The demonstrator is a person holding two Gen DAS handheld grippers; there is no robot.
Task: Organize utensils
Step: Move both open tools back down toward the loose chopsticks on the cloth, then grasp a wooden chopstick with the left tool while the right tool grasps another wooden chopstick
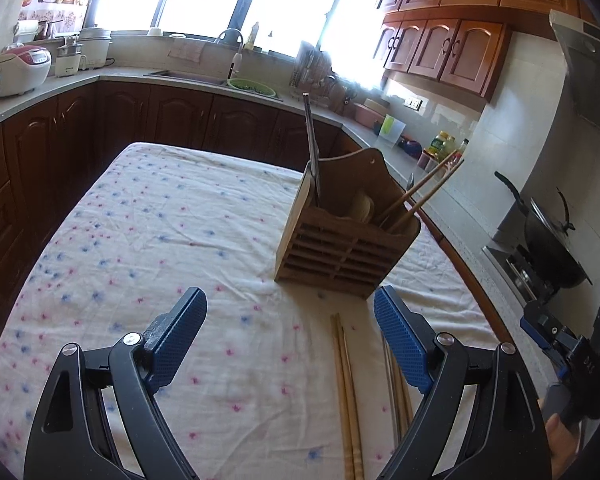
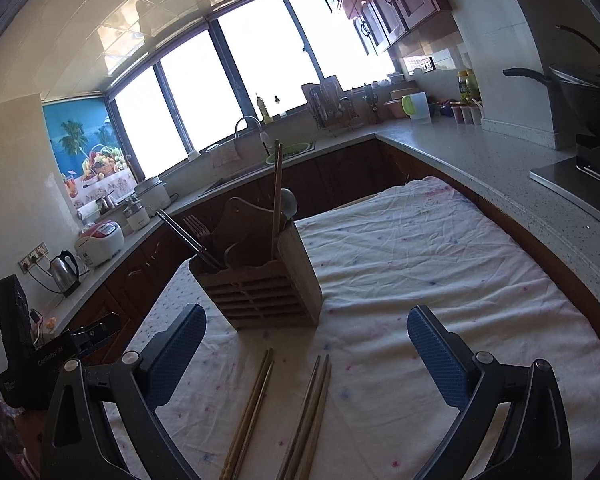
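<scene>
A wooden slatted utensil holder (image 1: 345, 236) stands on the flowered tablecloth (image 1: 160, 232); it also shows in the right wrist view (image 2: 262, 284). It holds metal chopsticks (image 1: 311, 148), wooden chopsticks (image 1: 423, 188), a spoon (image 2: 288, 202) and a fork (image 2: 198, 226). Two pairs of wooden chopsticks lie on the cloth in front of it: one pair (image 1: 347, 392) (image 2: 250, 416) and a second pair (image 1: 397, 396) (image 2: 309, 412). My left gripper (image 1: 290, 312) is open and empty above the cloth. My right gripper (image 2: 305, 330) is open and empty over the loose chopsticks.
Dark kitchen cabinets and a grey countertop (image 2: 479, 160) wrap around the table. A sink with tap (image 1: 228, 60), rice cookers (image 1: 20, 68), a kettle (image 2: 64, 272) and a wok on the stove (image 1: 547, 232) stand on it. The right gripper's body (image 1: 579, 356) shows at the left view's right edge.
</scene>
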